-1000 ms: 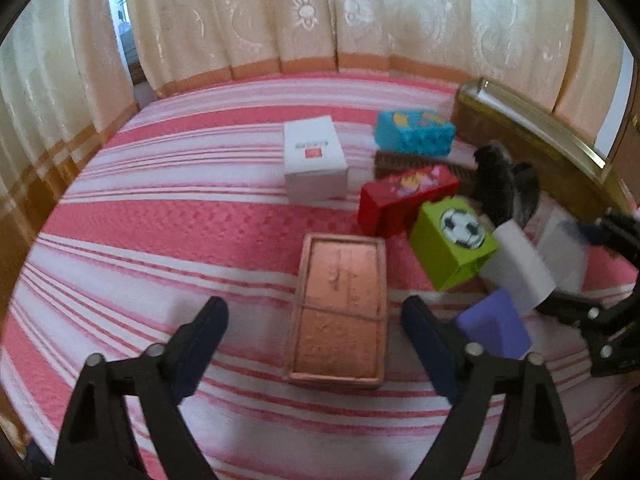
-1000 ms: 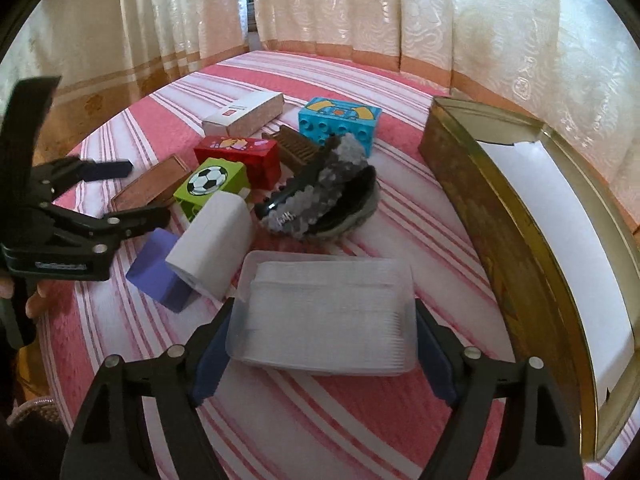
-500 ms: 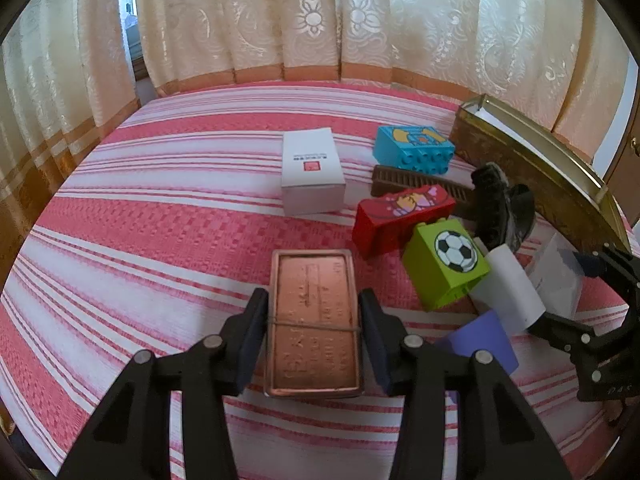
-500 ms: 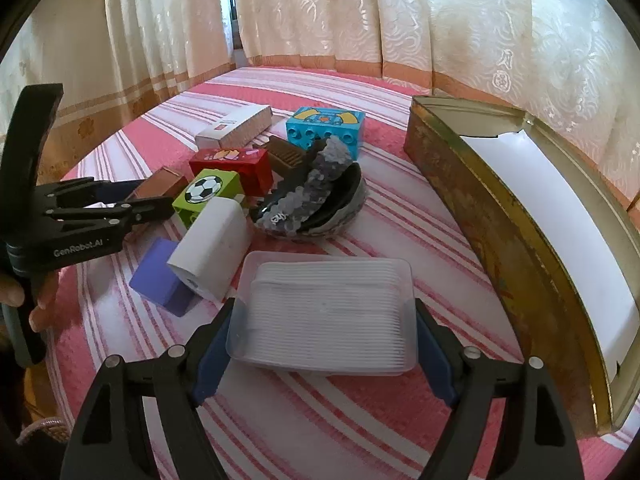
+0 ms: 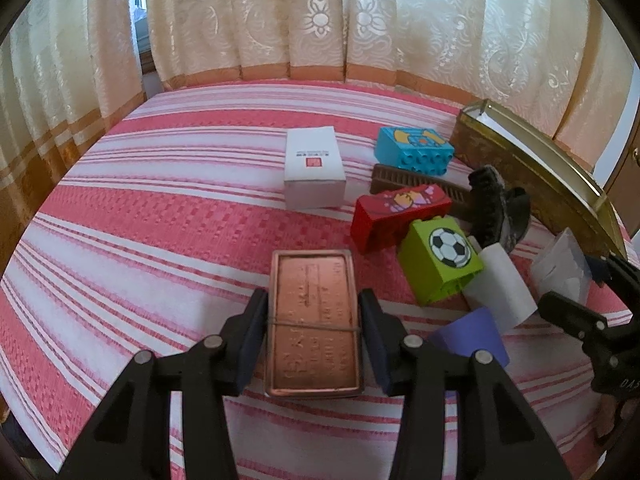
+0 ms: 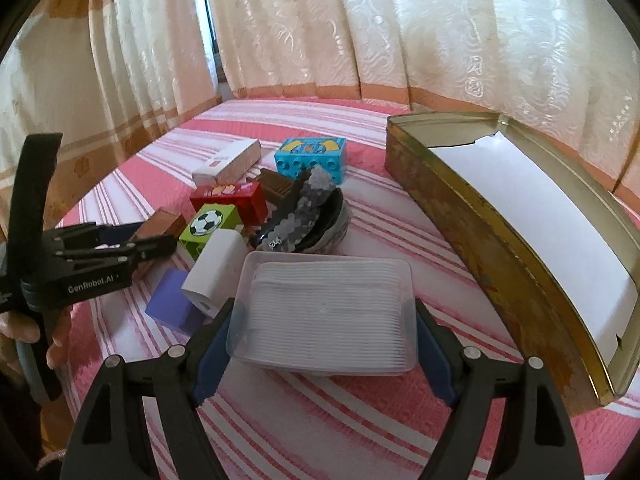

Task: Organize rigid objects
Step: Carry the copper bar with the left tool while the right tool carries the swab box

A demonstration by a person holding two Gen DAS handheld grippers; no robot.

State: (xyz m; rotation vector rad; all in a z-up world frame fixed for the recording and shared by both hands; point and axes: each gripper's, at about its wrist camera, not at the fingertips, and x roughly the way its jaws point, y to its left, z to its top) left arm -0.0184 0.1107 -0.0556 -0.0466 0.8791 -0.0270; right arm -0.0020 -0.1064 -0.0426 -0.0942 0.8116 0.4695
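My left gripper [image 5: 314,322] is shut on a flat copper-coloured tin [image 5: 314,320] and holds it above the striped cloth. It also shows in the right wrist view [image 6: 160,226]. My right gripper [image 6: 324,320] is shut on a clear plastic box of cotton swabs [image 6: 326,314], held just left of the open gold tin [image 6: 500,248]. That tin [image 5: 536,184] is lined with white paper.
On the red-striped cloth lie a white carton [image 5: 314,168], blue brick [image 5: 414,150], red brick [image 5: 400,214], green football brick [image 5: 440,258], brown comb [image 5: 408,180], black hair clip [image 6: 304,220], white roll [image 6: 216,272] and purple block [image 6: 172,304]. Curtains hang behind.
My left gripper closed on the copper tin and lifted it slightly. My right gripper raised the swab box a little toward the gold tin.
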